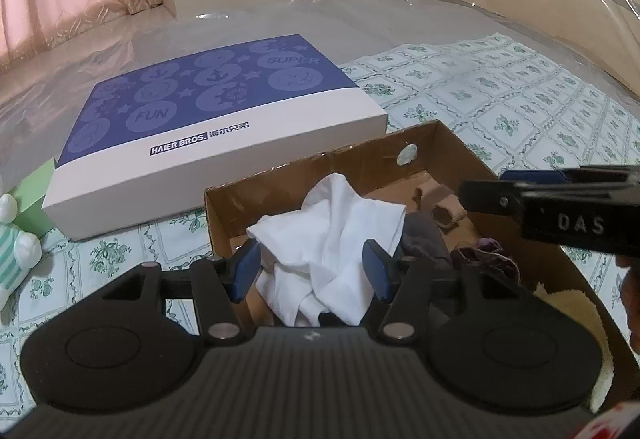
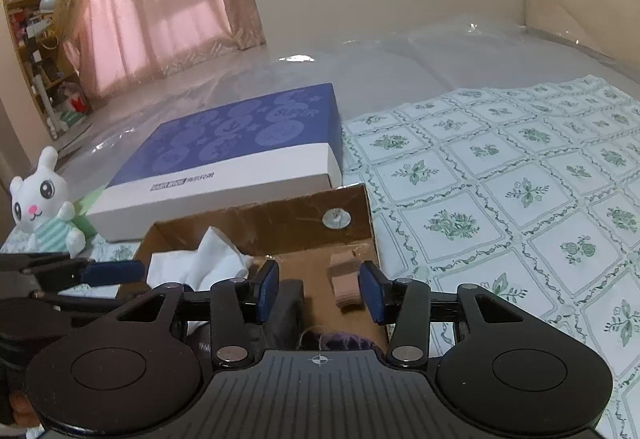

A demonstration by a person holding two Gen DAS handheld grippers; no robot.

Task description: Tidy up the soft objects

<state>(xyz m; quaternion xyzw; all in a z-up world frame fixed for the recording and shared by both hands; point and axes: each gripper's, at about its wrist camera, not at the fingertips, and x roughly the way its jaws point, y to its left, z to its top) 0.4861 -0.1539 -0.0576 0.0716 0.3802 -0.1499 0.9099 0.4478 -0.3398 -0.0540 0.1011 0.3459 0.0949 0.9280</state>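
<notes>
Straddling the white cloth (image 1: pixel 328 239) wide-jawed, the left gripper (image 1: pixel 310 271) leaves the lower-centre cardboard box (image 1: pixel 280 175) still jumbled, while the right gripper (image 2: pixel 318 291) gapes empty.

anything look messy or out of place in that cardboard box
Yes: the white cloth is crumpled in a heap inside the cardboard box, poking above its rim. Dark garments are bunched beside it, unfolded.

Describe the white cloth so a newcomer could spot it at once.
Find the open cardboard box on the flowered bedsheet. The white cloth lies crumpled inside, between the left gripper fingers; nearby cloths are dark grey, purple, tan.
</notes>
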